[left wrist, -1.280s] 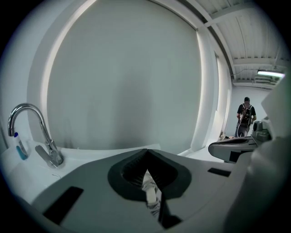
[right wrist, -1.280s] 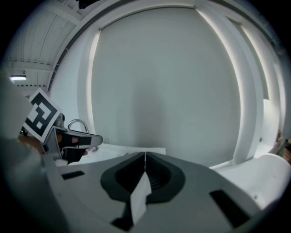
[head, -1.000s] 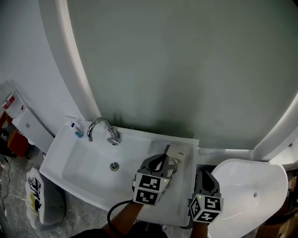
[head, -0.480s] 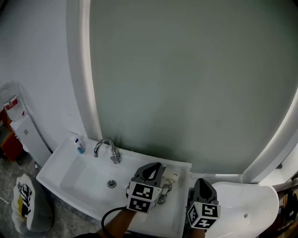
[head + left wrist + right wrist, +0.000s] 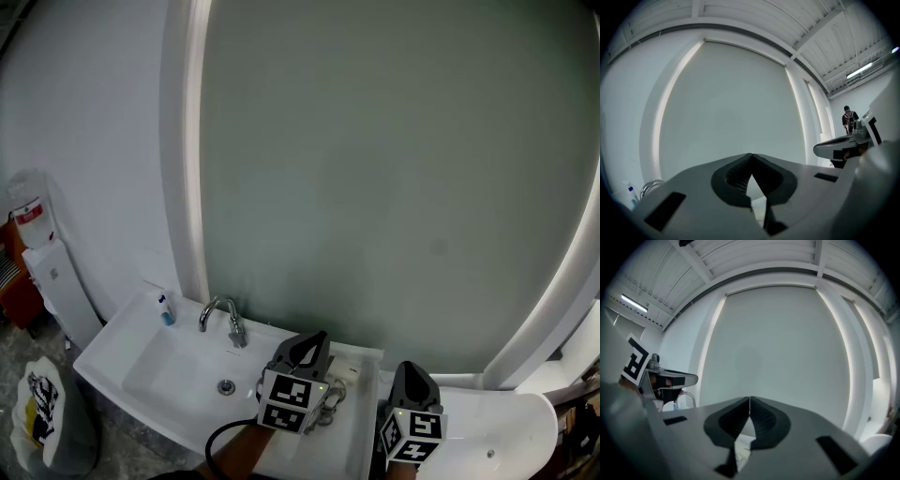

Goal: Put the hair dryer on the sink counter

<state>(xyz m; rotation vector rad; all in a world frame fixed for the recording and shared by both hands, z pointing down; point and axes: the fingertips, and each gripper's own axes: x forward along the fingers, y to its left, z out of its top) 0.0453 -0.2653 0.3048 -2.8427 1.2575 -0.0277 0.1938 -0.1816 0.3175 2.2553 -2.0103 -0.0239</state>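
Hair dryer [image 5: 349, 372]: as far as the head view shows, it is the pale thing lying flat on the sink [image 5: 112, 349] counter, at about 3 o'clock from the faucet [image 5: 225, 321] and basin. Its near end is hidden behind the left gripper [image 5: 317, 337], so its exact shape is hard to make out. That flat ledge suits it, I judge. It is wide enough to stop the dryer rolling, and it keeps the dryer out of the bowl and away from the spout.

In the left gripper view, the left gripper's [image 5: 751, 157] jaws are pressed together at the tips with nothing between them. In the right gripper view, the right gripper [image 5: 749, 400] is likewise closed and empty. In the head view the right gripper [image 5: 410, 367] hangs at 3 o'clock of the left one, off the counter's edge and above a white rounded fixture [image 5: 506, 433]. Both point level toward the large oval wall panel [image 5: 394, 169] at 12 o'clock, and neither touches the dryer. With the dryer resting on the counter and both tongs empty, the placing looks done.

A small blue-capped bottle [image 5: 165, 309] stands at 9 o'clock of the faucet.
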